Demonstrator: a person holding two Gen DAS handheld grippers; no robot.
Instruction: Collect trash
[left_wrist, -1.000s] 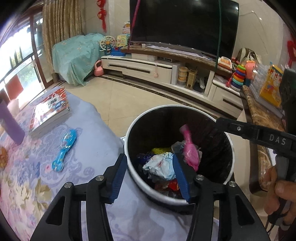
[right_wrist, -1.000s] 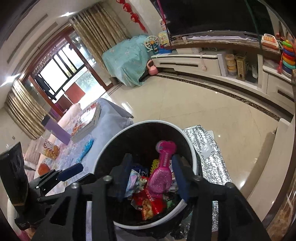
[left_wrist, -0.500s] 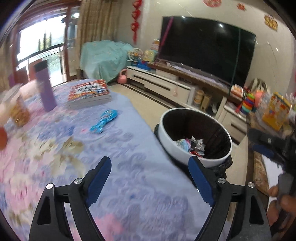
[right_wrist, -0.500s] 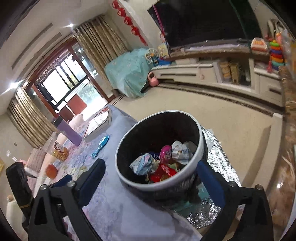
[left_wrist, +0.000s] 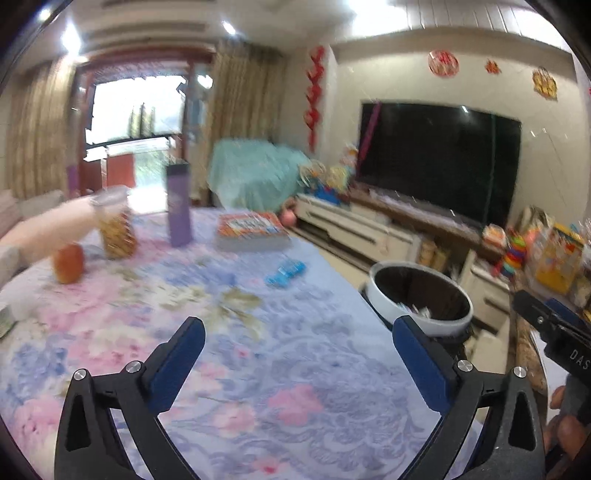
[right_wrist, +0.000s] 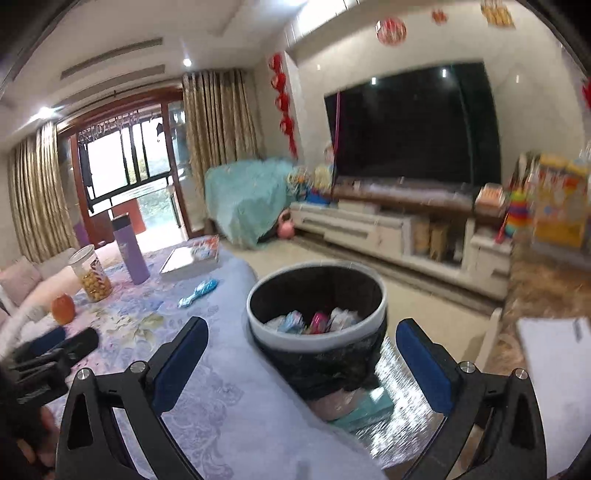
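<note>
**Both claws spread wide, bin at the counter's edge**

The left claw is spread wide with nothing between its blue pads, hanging above the floral cloth of the counter. The right claw is equally wide apart and empty, framing the trash bin straight ahead at 12 o'clock.

The bin is round, with a white rim and a black liner bag draped down its outside. Crumpled wrappers lie inside: pale blue, pink and white pieces, filling only the bottom. It stands on the floor touching the counter's edge, on a silvery mat. From the left claw's view the bin sits at 2 o'clock.

Farther out on the counter, at 11 o'clock from the right claw, a blue toy lies flat. Beyond it are a stack of books, an upright purple bottle, a clear snack jar and an orange fruit. The left view is motion-blurred.
</note>
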